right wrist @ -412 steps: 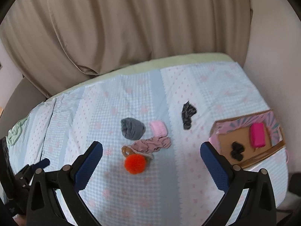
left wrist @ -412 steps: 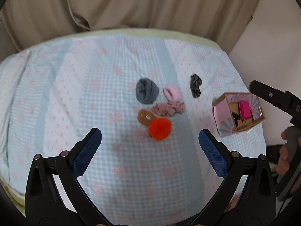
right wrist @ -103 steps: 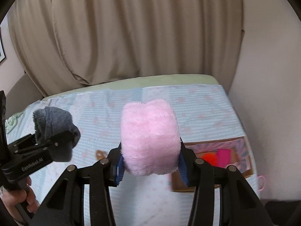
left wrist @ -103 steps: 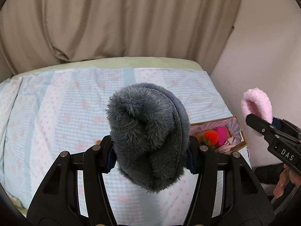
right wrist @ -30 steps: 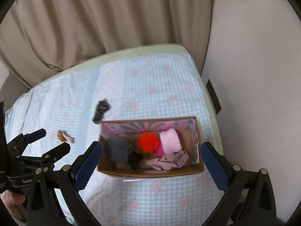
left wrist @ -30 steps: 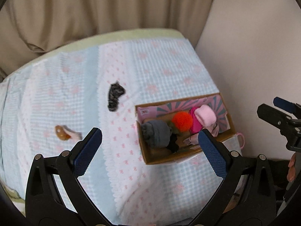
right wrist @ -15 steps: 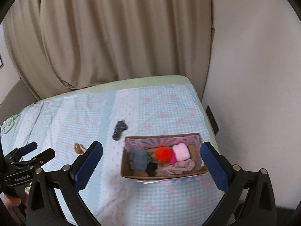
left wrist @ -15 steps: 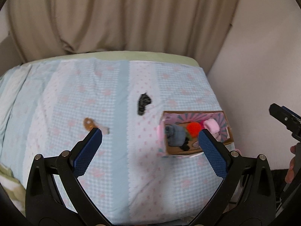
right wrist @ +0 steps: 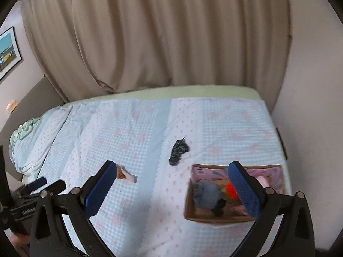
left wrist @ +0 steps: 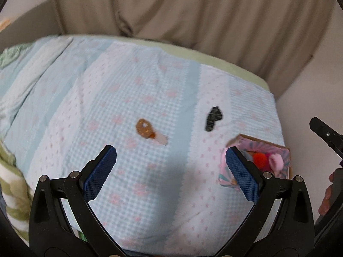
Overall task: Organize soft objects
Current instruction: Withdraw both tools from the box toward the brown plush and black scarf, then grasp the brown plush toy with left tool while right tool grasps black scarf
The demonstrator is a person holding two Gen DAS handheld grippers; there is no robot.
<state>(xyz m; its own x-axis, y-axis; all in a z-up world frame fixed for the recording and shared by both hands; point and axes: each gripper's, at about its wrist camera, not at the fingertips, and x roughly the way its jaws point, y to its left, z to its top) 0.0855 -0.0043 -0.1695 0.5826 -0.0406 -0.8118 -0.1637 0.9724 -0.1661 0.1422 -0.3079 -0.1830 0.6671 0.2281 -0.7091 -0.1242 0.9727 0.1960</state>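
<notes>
Two soft items left out on the bed: a dark knitted piece lying just beyond the box's far corner, and a brown mushroom-shaped plush well to its left, cap brown, pale stem pointing toward the box side. Cardboard box sits near the bed's right edge — already holds a grey fuzzy ball, an orange pom-pom, pink pieces partly hidden behind the claw finger.

Left claw spread wide, nothing in it, hovering above the sheet with the plush just ahead of its left finger. Right claw also spread and empty, above the gap between plush and box.

Likely step: collect the last two. Judgement — left takes the plush, right the dark piece, being nearer. Come down straddling the cap, not the thin stem; press lightly into the bedding so the pads close under the bulk, and avoid pinching the sheet along with it.
</notes>
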